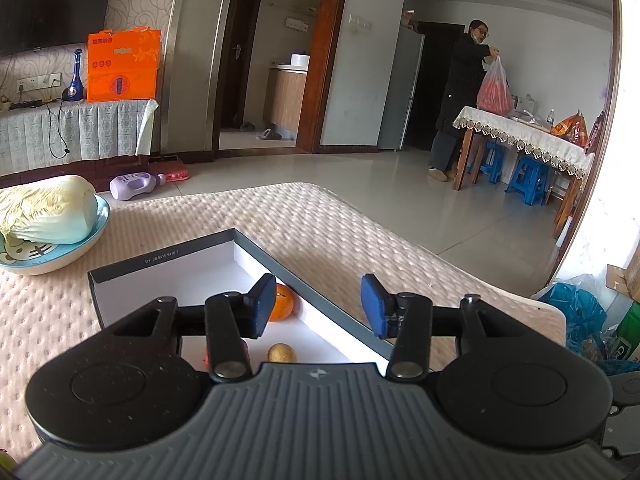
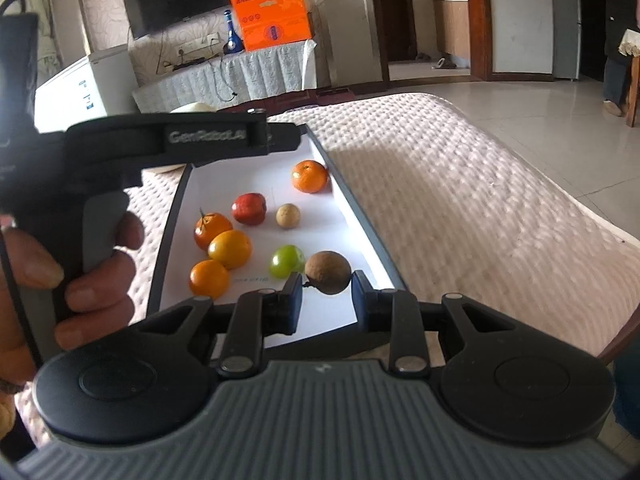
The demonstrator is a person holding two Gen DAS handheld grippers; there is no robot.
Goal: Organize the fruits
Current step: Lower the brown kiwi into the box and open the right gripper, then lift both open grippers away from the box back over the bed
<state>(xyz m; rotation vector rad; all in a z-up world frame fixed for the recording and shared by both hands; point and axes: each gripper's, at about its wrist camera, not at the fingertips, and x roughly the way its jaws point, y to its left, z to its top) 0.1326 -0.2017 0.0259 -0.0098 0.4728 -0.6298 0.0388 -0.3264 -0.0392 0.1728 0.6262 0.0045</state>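
Brown fruit (image 2: 328, 272) in claw (image 2: 327, 296), box (image 2: 362, 216) of fruits

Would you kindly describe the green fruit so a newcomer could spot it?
Find the shallow white-lined box on the quilted bed. Near its front end sits the green fruit, left of the brown fruit held in the right gripper. It is the only green one.

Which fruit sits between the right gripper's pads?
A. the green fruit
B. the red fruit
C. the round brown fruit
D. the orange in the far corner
C: in the right wrist view the right gripper pinches the round brown fruit over the tray.
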